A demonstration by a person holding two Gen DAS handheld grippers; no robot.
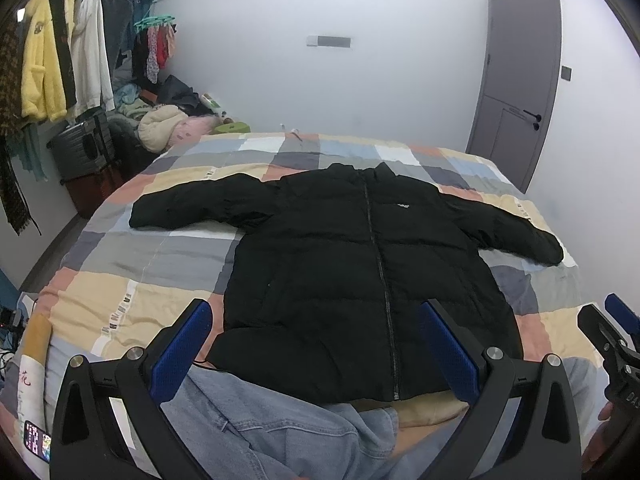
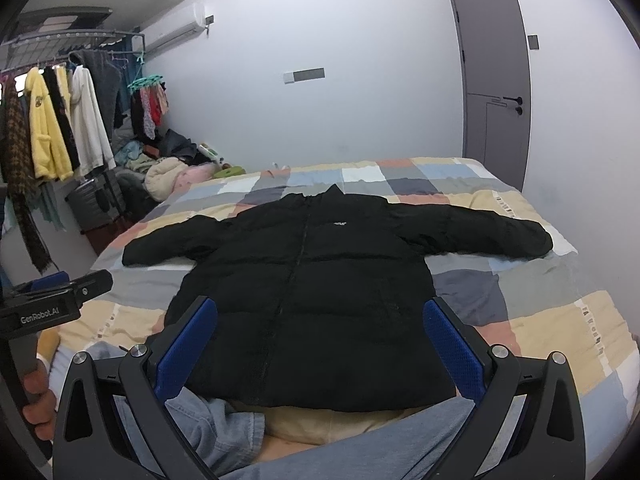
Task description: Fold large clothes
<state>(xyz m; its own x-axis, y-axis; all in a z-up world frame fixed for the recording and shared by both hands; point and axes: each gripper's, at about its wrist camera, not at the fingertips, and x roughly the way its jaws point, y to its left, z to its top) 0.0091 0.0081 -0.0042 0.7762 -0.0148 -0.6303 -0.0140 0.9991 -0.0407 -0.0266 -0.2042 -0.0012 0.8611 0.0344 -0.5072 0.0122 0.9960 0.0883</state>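
Both tongs (image 1: 316,344) (image 2: 320,344) gape, seemingly above black jacket (image 1: 360,264).

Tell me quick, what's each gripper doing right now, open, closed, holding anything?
Left gripper: open, holding nothing, held above the hem of the black jacket.
Right gripper: open, holding nothing, also above the jacket's hem.

Both wrist cameras sit side by side at the bed's (image 1: 120,280) foot, facing twelve o'clock, sharing the black jacket (image 2: 312,292).
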